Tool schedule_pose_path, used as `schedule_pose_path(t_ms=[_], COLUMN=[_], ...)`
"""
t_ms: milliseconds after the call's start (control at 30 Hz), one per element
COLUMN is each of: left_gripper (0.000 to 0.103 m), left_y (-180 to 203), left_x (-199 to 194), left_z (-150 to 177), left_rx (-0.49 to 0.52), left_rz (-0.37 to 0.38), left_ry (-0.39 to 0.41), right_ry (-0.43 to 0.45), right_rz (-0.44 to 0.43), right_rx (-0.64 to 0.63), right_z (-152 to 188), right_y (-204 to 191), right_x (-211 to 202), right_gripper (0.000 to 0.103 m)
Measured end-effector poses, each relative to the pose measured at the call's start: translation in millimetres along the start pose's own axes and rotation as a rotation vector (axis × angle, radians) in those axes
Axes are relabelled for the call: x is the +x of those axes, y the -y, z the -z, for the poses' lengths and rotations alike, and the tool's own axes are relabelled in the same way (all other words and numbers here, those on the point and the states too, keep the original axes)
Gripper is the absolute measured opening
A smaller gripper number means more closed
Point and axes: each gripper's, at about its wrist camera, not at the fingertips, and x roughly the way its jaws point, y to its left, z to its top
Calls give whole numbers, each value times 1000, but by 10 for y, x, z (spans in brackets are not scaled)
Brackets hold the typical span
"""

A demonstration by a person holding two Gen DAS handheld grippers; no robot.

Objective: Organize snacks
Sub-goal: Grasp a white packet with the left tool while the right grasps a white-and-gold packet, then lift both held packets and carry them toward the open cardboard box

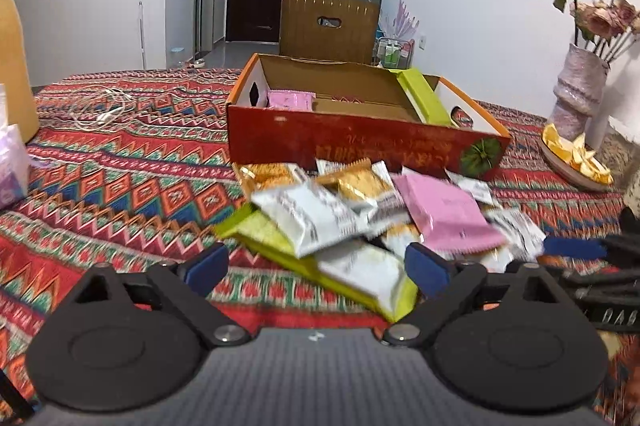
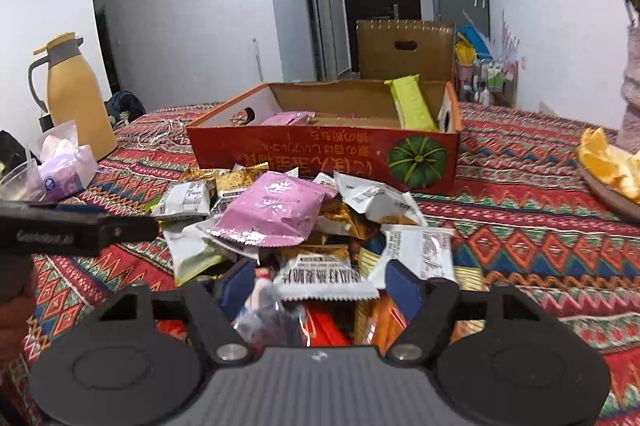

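Observation:
A pile of snack packets (image 1: 372, 222) lies on the patterned tablecloth in front of a red cardboard box (image 1: 360, 142). The box holds a pink packet (image 1: 289, 101) and a green packet (image 1: 424, 98). My left gripper (image 1: 316, 266) is open, low over the near edge of the pile, above a long green packet (image 1: 264, 234). In the right wrist view, my right gripper (image 2: 320, 282) is open over the pile (image 2: 288, 222), with a white packet (image 2: 328, 276) between its fingers. The box (image 2: 328, 154) stands behind.
A yellow jug (image 2: 78, 94) and a tissue pack (image 2: 64, 170) stand at the left. A plate of orange slices (image 1: 576, 158) and a vase of flowers (image 1: 580, 90) stand at the right. A white cable (image 1: 104, 110) lies at the far left.

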Motion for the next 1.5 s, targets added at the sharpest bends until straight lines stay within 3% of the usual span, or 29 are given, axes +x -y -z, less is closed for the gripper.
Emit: schedule_pose_path(t_ms=[267,333,433,567,700,900,1133,1500], left_gripper=[80,79,77,52,46,40,39,39], left_y=[-51,-61,-33,25,65,39,45,75], left_x=[462,566,664,732,722,629,405,-336], left_z=[-230,-252,-238,-203,-187,-188,-133,46], left_rx=[-11,-19,-3,40,70,53,56,37], left_rz=[-3,9,-3,-20,-29,-17,-11,24], left_ry=[-35,-55,-51,-28,-21,-24,-10,43], right_ry=[-38,-56,-77,-92,-94,-86,-70,-6], right_rz=[-52,-51,-43,-35,-24,-5,14,80], right_rx=[29,29,17,-13,-31,-17,-31,-19], right_z=[-75,-89,-91,-80,-76,-68,-44,50], right_y=[68,89,87,53,41,72,33,37], right_x=[341,411,506,552,546,454,241,-355], right_gripper=[63,52,49,48,44,40,39,40])
